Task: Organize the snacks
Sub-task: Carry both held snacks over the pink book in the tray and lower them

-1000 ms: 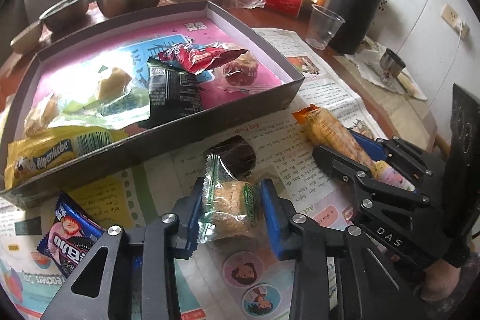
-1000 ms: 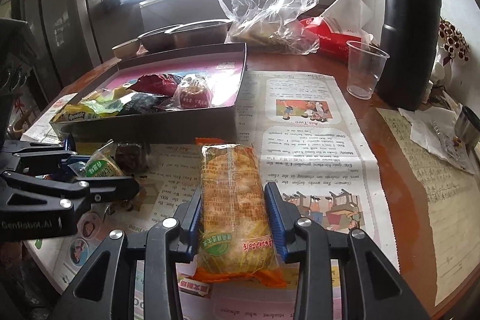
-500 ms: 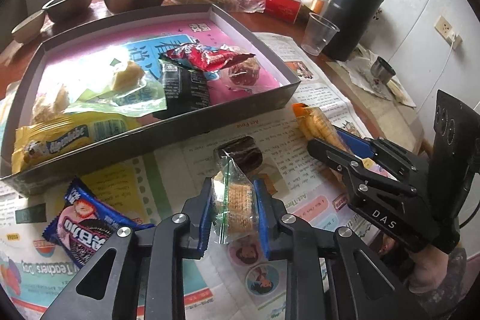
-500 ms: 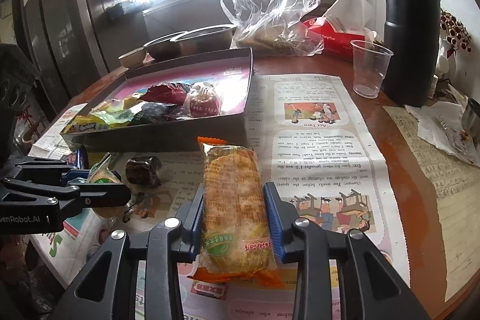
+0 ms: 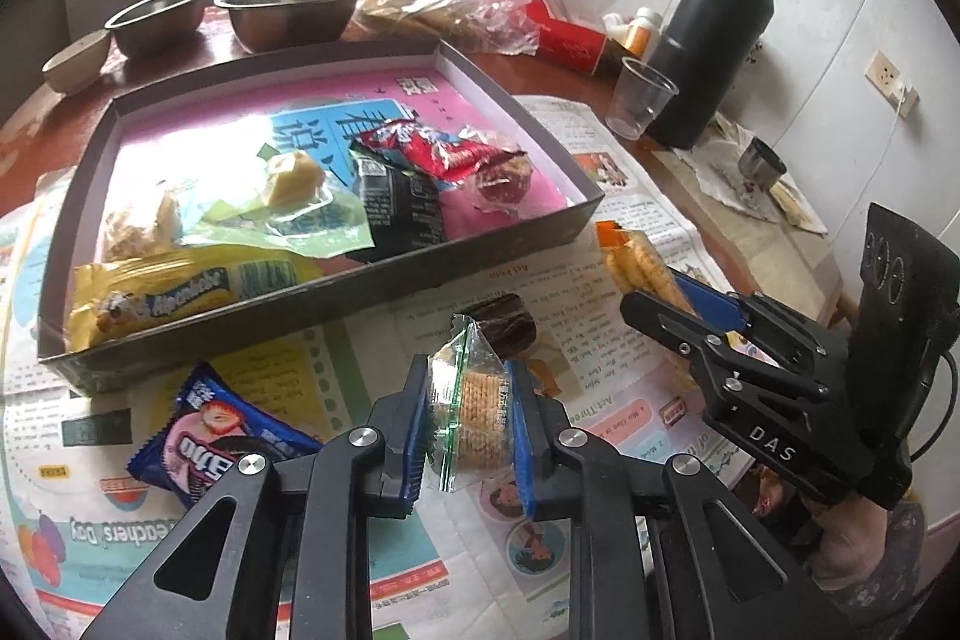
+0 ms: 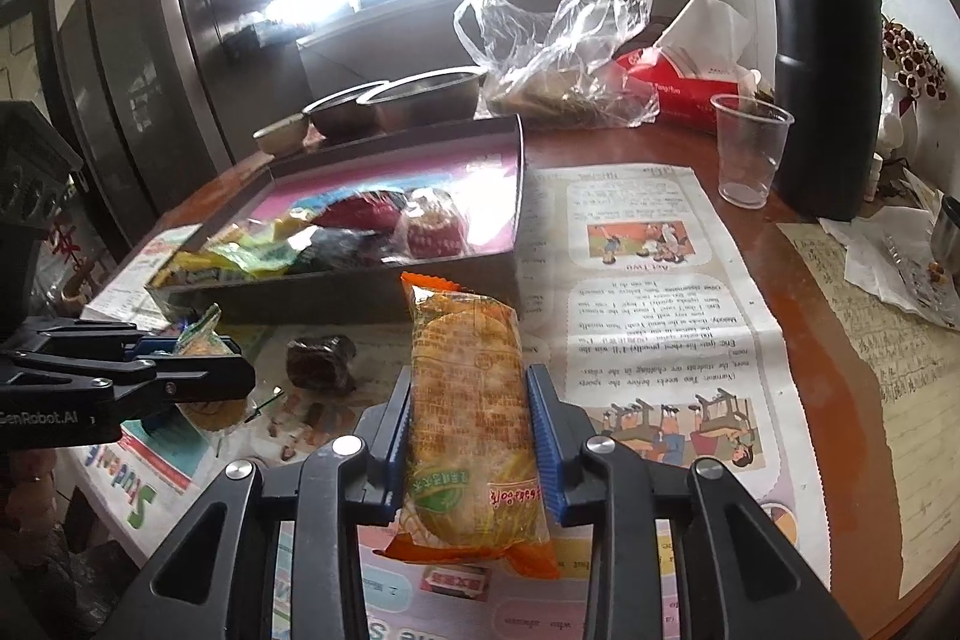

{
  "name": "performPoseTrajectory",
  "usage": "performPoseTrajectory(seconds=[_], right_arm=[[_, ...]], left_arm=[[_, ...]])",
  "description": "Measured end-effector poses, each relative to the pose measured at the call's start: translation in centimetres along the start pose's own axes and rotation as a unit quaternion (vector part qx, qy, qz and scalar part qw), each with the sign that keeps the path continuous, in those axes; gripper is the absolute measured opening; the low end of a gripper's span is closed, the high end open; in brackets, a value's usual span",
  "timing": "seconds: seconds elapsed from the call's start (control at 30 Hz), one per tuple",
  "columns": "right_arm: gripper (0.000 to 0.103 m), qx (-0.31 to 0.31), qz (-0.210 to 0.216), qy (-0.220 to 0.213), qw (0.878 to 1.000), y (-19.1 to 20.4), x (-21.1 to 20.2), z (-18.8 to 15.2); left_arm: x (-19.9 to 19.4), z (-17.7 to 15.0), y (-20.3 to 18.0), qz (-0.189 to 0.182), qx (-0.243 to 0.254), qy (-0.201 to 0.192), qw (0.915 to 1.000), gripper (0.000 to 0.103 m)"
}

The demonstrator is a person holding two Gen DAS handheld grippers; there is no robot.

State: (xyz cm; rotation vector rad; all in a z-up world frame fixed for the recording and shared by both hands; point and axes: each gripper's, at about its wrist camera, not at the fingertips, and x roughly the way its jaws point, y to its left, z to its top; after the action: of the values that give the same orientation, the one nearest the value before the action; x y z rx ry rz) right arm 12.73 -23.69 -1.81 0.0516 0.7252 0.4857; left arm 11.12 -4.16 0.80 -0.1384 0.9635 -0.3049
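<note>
**Both grippers loaded; snacks not yet boxed**

Since the earlier frame, the left gripper [image 5: 468,424] has narrowed its jaws around the small clear-wrapped round cracker pack [image 5: 471,415] and raised it slightly off the newspaper-covered table [image 5: 606,160]. Its jaws are closing at this moment, with the pack pinched between the blue pads. The right gripper [image 6: 470,439] has barely moved; its jaws are clenched on the long orange-edged packet of biscuits [image 6: 471,418], which it holds just clear of the newsprint.

Location of goods: the shallow dark cardboard box with pink lining [image 5: 336,304] sits ahead of both grippers and already carries several items, among them a yellow candy bag [image 5: 174,298], a black wrapper [image 5: 399,205] and a red wrapper [image 5: 441,148]. Two items lie loose on the table: a dark brown wrapped cake [image 5: 501,319], just beyond the left gripper, and a blue cookie packet [image 5: 219,439], to its left near the box's front wall.

Step in hand, by judgement: pick-up is complete on both sides, and transfer into the box is pending.

Next move, by judgement: each gripper needs lifting high enough to clear the front wall, carrying forward over a bare part of the lining, then releasing. The cracker pack's loose film may snag or slip; the long packet may catch the wall if carried low.
</note>
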Motion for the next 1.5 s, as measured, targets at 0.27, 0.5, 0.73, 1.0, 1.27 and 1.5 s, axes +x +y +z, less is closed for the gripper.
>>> performPoseTrajectory(seconds=[0.27, 0.5, 0.73, 1.0, 1.27, 1.5], right_arm=[[0.035, -0.004, 0.009, -0.013, 1.0, 0.8, -0.9, 0.5], [0.035, -0.001, 0.021, -0.026, 0.999, 1.4, -1.6, 0.9], [0.035, -0.003, 0.029, -0.035, 0.999, 2.0, -2.2, 1.2], [0.035, -0.004, 0.033, -0.054, 0.998, 2.6, -3.6, 1.9], [0.035, -0.005, 0.04, -0.078, 0.996, 3.3, -4.8, 3.4], [0.035, -0.008, 0.042, -0.098, 0.994, 3.4, -5.4, 4.8]], left_arm=[[-1.1, 0.2, 0.4, 0.005, -0.007, -0.015, 0.9998, 0.024], [-2.0, 0.5, 0.7, 0.008, -0.01, -0.029, 0.9995, 0.024], [-2.8, 0.5, 1.1, 0.009, -0.015, -0.04, 0.999, 0.024], [-4.6, 0.8, 2.3, 0.011, -0.029, -0.064, 0.9975, 0.024], [-6.4, 1.4, 4.3, 0.023, -0.05, -0.093, 0.9942, 0.024], [-7.5, 2.2, 6.6, 0.03, -0.075, -0.116, 0.9899, 0.024]])
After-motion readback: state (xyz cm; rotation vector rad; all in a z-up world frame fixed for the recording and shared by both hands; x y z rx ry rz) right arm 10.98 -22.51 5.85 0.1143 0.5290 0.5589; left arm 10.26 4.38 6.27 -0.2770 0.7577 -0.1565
